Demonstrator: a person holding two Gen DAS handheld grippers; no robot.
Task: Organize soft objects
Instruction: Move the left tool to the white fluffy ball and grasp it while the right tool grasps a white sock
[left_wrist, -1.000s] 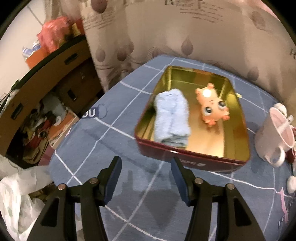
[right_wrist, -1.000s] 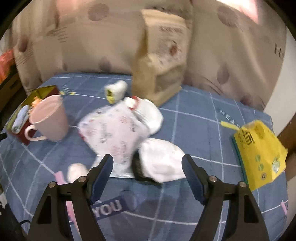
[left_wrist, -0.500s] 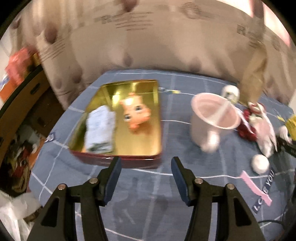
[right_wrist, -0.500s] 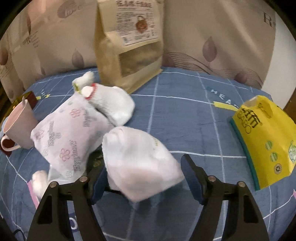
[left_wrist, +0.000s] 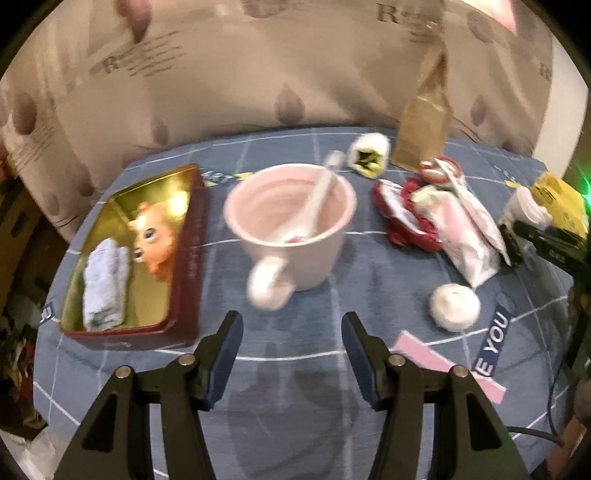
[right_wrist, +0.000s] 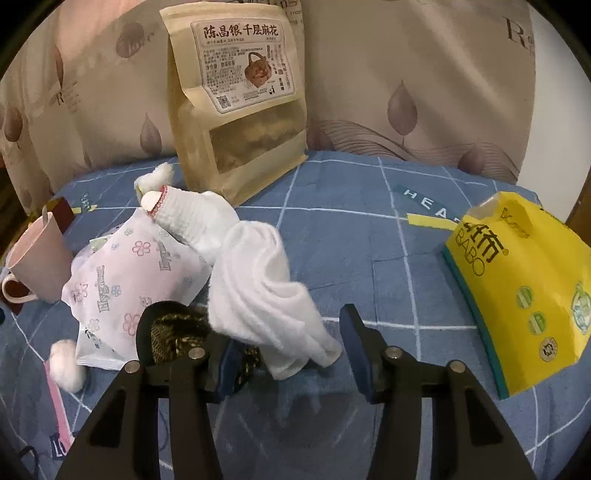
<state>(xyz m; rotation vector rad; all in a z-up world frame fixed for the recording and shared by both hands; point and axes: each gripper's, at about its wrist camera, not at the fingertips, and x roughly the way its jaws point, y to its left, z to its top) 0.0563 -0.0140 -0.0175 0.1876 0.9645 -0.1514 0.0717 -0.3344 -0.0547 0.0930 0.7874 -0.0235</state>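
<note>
In the left wrist view a red tin (left_wrist: 186, 258) with a gold inside holds a folded blue cloth (left_wrist: 105, 284) and an orange plush toy (left_wrist: 155, 236). My left gripper (left_wrist: 291, 354) is open and empty, just in front of a pink mug (left_wrist: 295, 229). A white fluffy ball (left_wrist: 454, 306) lies to its right. In the right wrist view my right gripper (right_wrist: 288, 358) is open, its jaws on either side of the near end of a white towel (right_wrist: 258, 291). A white sock (right_wrist: 188, 214) lies behind the towel.
A flowered tissue pack (right_wrist: 133, 280), a dark patterned object (right_wrist: 173, 332), a tall kraft snack bag (right_wrist: 240, 99) and a yellow tissue pack (right_wrist: 517, 288) share the blue cloth-covered table. Red fabric (left_wrist: 406, 218) lies right of the mug. A curtain hangs behind.
My left gripper has swung right from the tin to face the mug. My right gripper has closed in on the white towel, which now lies between its jaws.
</note>
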